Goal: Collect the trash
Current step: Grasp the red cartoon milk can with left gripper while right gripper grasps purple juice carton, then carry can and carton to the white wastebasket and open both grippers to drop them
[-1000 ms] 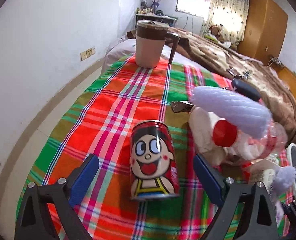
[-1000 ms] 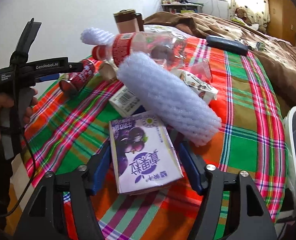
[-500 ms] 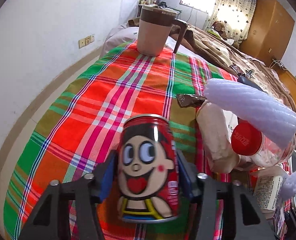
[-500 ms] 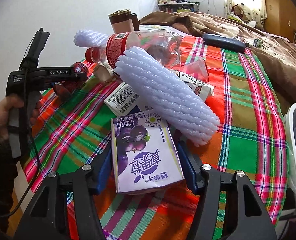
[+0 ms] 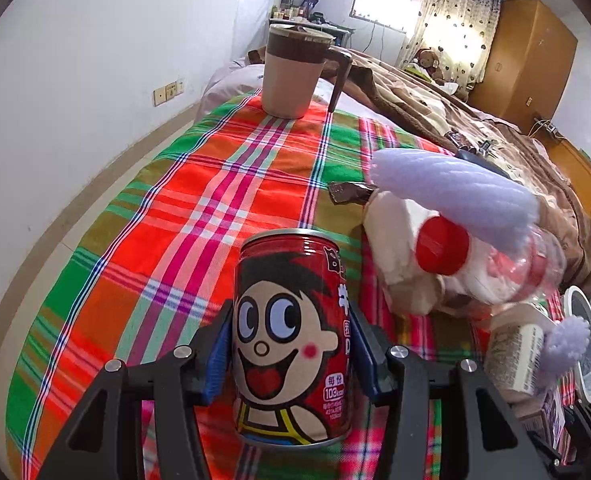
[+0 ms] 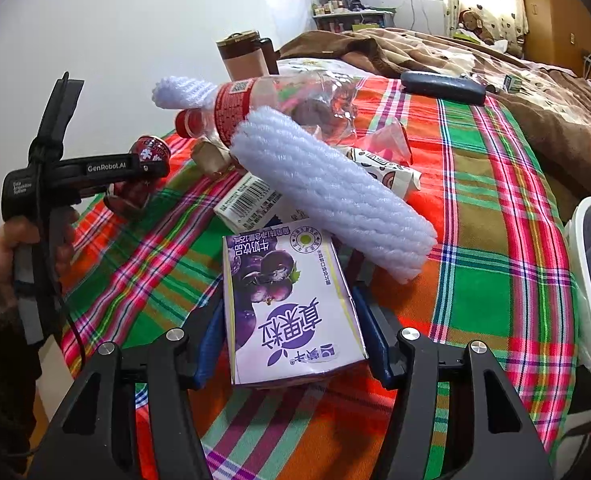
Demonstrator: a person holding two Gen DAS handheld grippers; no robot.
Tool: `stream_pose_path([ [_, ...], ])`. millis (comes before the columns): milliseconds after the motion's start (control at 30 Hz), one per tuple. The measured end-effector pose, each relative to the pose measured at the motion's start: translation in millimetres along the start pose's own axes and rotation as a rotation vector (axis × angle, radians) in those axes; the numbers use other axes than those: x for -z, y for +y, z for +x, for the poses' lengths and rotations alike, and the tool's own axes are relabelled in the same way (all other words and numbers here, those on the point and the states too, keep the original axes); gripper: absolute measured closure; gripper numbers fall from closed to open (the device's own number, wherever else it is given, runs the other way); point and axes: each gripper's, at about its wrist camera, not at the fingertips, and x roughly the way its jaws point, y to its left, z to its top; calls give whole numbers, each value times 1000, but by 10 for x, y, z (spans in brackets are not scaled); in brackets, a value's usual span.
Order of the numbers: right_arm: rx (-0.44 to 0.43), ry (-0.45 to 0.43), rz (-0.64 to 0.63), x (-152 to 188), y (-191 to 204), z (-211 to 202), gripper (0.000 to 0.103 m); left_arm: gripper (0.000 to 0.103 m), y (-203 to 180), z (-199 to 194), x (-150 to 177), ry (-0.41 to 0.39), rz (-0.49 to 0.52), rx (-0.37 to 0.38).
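My left tool [image 5: 291, 344] has just closed on the red can [image 5: 291, 336] — my right tool [image 6: 289, 332] seemingly pinches the purple carton [image 6: 291, 304] between its pads.

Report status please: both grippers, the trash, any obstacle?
Left gripper just closed on red can. Right gripper clamps purple carton. White foam sleeve lies beside the carton's far end; contact unclear.

A can [image 5: 291, 336] stands left of the bottle [image 5: 491, 264], mug [image 5: 291, 72] behind.
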Motion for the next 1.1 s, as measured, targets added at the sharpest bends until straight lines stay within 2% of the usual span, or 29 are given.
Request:
stream_pose_path([
  [467, -42, -83, 26, 20, -118, -362, 43, 51, -380, -645, 210, -88, 63, 49],
  [800, 39, -148, 95, 44, -410, -663, 43, 51, -803, -972, 297, -121, 120, 106],
  [1100, 141, -214, 156, 66, -804, -981, 43, 51, -1443, -1122, 357, -136, 209, 198],
])
